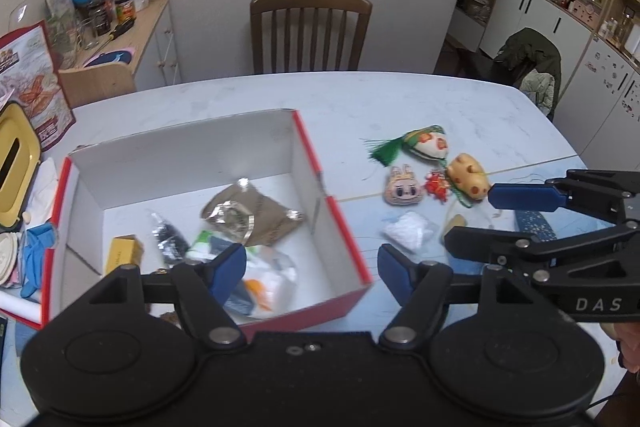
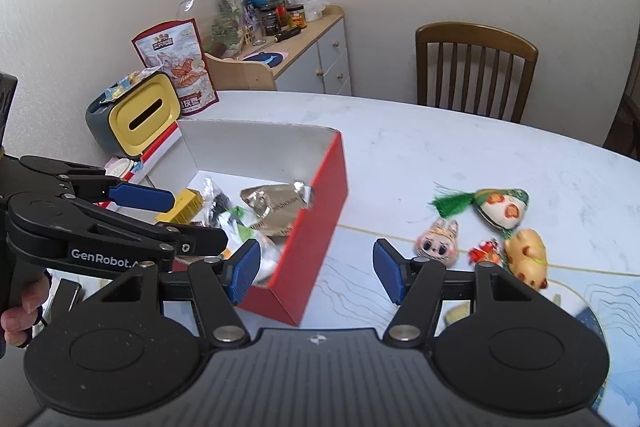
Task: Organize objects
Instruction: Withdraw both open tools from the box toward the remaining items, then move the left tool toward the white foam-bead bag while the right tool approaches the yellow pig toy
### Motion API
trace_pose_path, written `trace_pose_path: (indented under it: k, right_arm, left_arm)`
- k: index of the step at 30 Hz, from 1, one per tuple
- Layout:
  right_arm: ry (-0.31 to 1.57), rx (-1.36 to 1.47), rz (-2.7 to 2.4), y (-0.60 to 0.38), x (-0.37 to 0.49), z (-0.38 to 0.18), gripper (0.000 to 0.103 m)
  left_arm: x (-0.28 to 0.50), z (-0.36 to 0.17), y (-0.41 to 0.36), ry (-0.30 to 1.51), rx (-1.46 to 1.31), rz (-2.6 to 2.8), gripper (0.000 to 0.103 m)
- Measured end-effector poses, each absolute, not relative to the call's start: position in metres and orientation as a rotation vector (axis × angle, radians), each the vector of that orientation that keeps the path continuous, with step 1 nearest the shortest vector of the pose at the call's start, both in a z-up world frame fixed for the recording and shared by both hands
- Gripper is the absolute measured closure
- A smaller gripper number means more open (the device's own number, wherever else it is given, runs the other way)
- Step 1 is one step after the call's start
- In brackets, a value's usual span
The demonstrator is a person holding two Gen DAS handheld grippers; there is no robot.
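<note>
From my left wrist view, the red box (image 1: 344, 223) has its near wall hidden behind my left hand-held gripper (image 1: 312, 271), and the packets inside (image 1: 256, 275) blur together so I can't tell them apart. The right hand-held gripper (image 1: 472, 219) covers a dark blue speckled item (image 1: 534, 225), and its hand (image 1: 628, 343) is cut off by the edge.

White letters "DAS" stand on the black arm of the right gripper (image 1: 472, 215), seen at the right. "GenRobot.A" is printed on the left gripper (image 2: 192, 215), at the left. The pouch (image 2: 176, 67) lettering is unreadable.
</note>
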State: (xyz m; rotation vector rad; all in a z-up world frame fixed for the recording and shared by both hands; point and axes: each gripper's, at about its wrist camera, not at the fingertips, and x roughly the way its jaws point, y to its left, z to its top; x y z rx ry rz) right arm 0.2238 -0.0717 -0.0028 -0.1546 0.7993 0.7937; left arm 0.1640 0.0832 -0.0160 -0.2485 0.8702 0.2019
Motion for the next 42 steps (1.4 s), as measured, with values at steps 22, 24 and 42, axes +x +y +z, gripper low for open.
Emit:
trace_pose_path:
  k: [22,24,42]
  right_arm:
    - [0.836,-0.114,0.704,-0.211,0.252,-0.027,0.026]
    - [0.837,-0.114,0.7,-0.22,0.255,-0.031,0.023]
    - [0.876,-0.127,0.641,-0.232,0.327,-0.069,0.02]
  left_arm:
    - [0.212,-0.027,-0.016,0.845,-0.166,0.156,0.001]
    - [0.217,-0.03,-0.021,0.847,-0.157,0.16,0.001]
    - [0.279,-0.088,-0.026,0.934,-0.245,0.222,0.0]
